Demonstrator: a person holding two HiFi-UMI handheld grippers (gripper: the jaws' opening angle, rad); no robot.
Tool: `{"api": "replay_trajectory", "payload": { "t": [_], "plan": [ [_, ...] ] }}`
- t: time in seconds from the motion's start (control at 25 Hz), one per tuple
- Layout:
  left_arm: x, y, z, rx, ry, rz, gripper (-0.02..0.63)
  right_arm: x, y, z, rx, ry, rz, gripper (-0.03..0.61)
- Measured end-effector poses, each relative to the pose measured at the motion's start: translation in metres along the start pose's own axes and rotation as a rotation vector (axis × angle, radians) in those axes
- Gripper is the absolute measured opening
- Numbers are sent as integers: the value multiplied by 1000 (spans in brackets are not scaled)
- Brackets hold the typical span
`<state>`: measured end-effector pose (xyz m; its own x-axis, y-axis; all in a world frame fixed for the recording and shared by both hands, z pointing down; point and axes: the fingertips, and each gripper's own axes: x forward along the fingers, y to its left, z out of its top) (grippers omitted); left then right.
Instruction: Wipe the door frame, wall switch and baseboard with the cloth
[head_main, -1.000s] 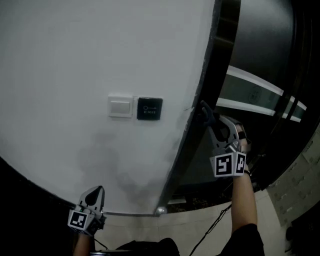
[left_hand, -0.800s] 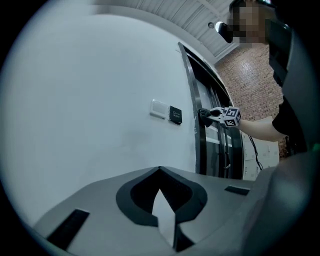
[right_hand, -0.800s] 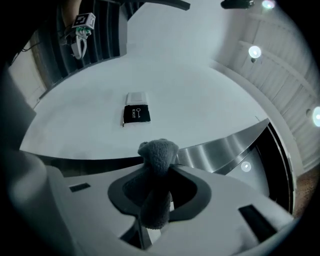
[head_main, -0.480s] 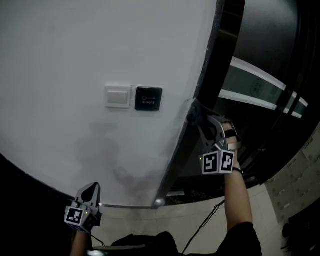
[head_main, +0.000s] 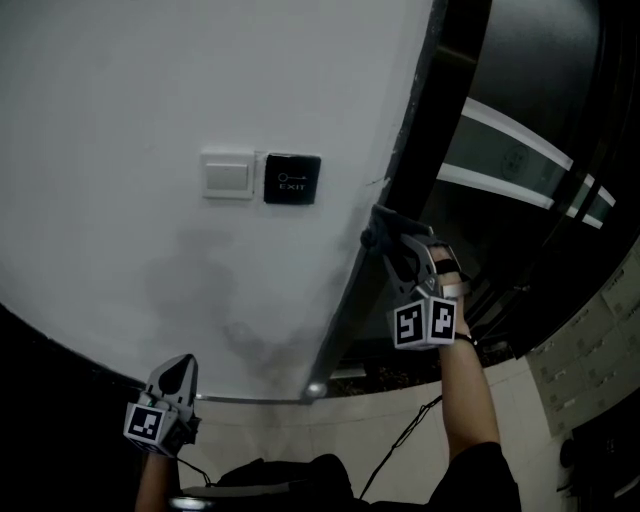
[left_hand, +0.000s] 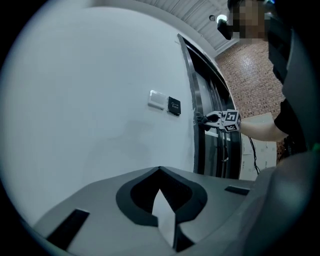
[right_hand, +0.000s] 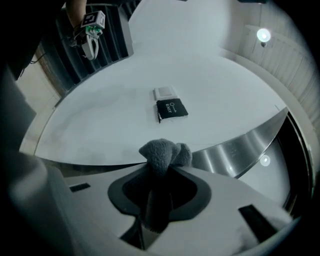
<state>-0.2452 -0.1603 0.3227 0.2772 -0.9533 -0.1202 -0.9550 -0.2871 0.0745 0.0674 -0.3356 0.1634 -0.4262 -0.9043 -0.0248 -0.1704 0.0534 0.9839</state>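
My right gripper is shut on a bunched grey cloth, and the cloth presses against the dark metal door frame where it meets the white wall. A white wall switch and a black exit button sit side by side on the wall, left of the cloth. Both show again in the right gripper view, the switch above the button. My left gripper hangs low by the dark baseboard, shut with nothing in it.
Right of the frame is a dark glass door with pale horizontal bands. A thin cable trails across the tiled floor below my right arm. Faint damp smears mark the wall under the switch.
My right gripper has slid the cloth down and to the left along the door frame. The left gripper has barely moved.
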Motion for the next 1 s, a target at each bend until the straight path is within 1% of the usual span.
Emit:
{"api": "replay_trajectory", "payload": {
  "t": [0.28, 0.56, 0.88, 1.0],
  "plan": [
    [-3, 3, -3, 2, 20, 9, 2, 2, 36, -2, 36, -16, 52, 86],
    [-3, 4, -9, 3, 37, 16, 2, 2, 78, -10, 47, -14, 104, 86],
    [4, -5, -18, 2, 55, 10, 2, 0, 113, -18, 81, -50, 125, 86],
    [7, -9, -20, -6, 70, 7, 2, -3, 131, -22, 88, -50, 160, 86]
  ]
}}
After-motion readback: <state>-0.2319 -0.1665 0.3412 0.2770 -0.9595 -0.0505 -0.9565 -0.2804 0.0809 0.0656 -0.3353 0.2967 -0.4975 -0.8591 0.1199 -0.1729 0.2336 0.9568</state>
